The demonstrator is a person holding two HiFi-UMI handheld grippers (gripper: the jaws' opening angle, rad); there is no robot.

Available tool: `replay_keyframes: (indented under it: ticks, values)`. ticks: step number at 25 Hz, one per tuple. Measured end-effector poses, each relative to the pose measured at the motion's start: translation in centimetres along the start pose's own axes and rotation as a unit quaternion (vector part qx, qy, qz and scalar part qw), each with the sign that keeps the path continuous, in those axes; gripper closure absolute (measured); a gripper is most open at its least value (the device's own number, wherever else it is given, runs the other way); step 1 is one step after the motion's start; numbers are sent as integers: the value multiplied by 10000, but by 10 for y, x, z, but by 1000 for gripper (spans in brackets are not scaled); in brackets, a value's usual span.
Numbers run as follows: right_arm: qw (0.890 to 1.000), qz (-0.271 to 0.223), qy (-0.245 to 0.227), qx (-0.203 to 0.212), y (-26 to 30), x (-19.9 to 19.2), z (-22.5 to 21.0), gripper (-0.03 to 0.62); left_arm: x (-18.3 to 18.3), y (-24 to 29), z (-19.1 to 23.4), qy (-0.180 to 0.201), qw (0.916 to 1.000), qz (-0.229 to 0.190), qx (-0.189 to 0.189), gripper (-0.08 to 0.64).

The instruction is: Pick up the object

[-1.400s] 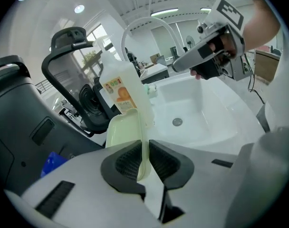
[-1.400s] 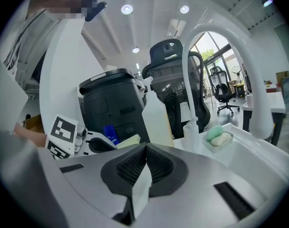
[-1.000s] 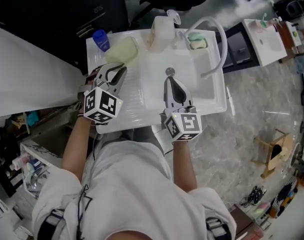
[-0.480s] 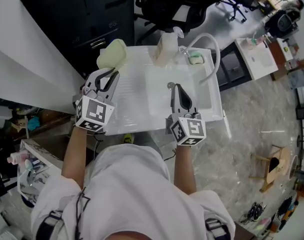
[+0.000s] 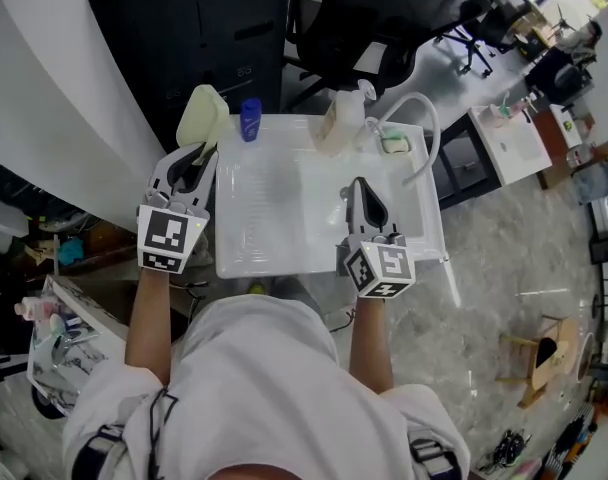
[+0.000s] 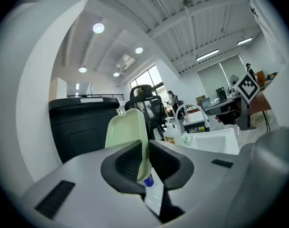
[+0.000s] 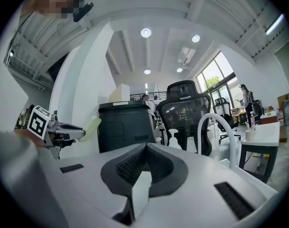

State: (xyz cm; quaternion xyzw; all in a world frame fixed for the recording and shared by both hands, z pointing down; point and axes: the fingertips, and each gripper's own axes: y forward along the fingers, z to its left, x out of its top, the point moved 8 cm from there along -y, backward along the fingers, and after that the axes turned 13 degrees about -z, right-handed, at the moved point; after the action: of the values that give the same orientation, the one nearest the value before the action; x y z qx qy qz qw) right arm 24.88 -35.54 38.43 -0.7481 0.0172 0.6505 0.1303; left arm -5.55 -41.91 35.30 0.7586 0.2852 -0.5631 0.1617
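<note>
A pale green rectangular tray-like object [image 5: 201,116] is clamped on edge between the jaws of my left gripper [image 5: 191,162], held off the left rim of the white sink unit [image 5: 254,253]. In the left gripper view the same pale green object [image 6: 128,132] stands upright between the dark pads [image 6: 128,161], and the left gripper [image 6: 145,160] is shut on it. My right gripper [image 5: 362,200] hovers over the basin with its jaws together and nothing in them. In the right gripper view the right gripper [image 7: 144,163] points level across the room.
A blue-capped bottle [image 5: 250,119] stands at the sink's back edge. A soap dispenser [image 5: 341,121], a green soap dish [image 5: 392,144] and a curved white faucet [image 5: 422,128] sit at the back right. A black cabinet [image 5: 199,28] and office chair [image 5: 354,28] stand behind.
My left gripper has lifted the pale green object off the drainboard and carried it left, beyond the sink's edge. The blue bottle is now uncovered. The right gripper stays over the basin.
</note>
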Motion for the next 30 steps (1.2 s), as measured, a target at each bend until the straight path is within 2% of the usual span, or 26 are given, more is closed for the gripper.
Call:
replay_keyframes:
  ticks: [10,15,30]
  values:
    - [9996,-170,-201,119,-1,14,5,586,18,-26,16,-265,9976,-440,454,499]
    - [9994,-200,-255,101,-2,16,3,588,20,-30,15,-449,9959,-578,527,499]
    - [9990,-80,-441,58,-18,16,1,588,21,-46,7,-440,9954,-620,583,499]
